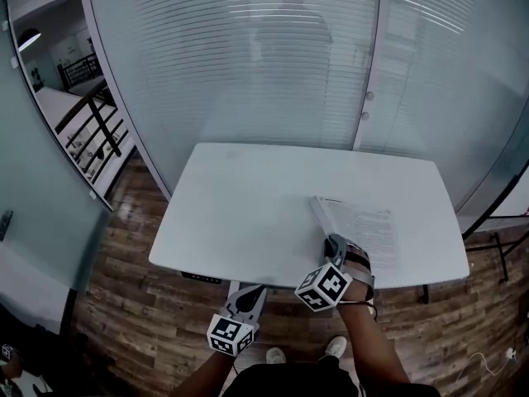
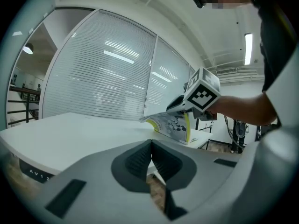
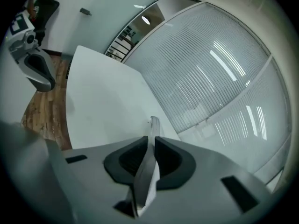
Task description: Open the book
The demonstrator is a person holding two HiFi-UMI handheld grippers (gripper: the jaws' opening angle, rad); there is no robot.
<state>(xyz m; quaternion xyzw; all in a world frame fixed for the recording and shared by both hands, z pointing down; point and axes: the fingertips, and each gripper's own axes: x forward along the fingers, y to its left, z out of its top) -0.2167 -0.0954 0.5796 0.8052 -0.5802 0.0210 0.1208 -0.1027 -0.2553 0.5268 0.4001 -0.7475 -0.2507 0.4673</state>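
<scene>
A thin book (image 1: pixel 369 231) lies on the right part of the white table (image 1: pixel 248 213), near its front edge. Its cover and first leaves (image 1: pixel 319 212) are lifted off the printed page below. My right gripper (image 1: pixel 333 245) is shut on that lifted edge; in the right gripper view the sheet (image 3: pixel 153 125) runs out between the two pads. The left gripper view shows the raised book (image 2: pixel 175 125) under the right gripper (image 2: pixel 179 104). My left gripper (image 1: pixel 247 294) hangs in front of the table edge, below tabletop level, shut with nothing in it (image 2: pixel 150 146).
A glass wall with blinds (image 1: pixel 273 56) stands right behind the table. Wooden floor (image 1: pixel 124 304) surrounds it, and the person's shoes (image 1: pixel 276 356) are at the front. A control panel (image 1: pixel 202 278) sits under the table's front edge. Black frame legs (image 1: pixel 496 238) stand at the right.
</scene>
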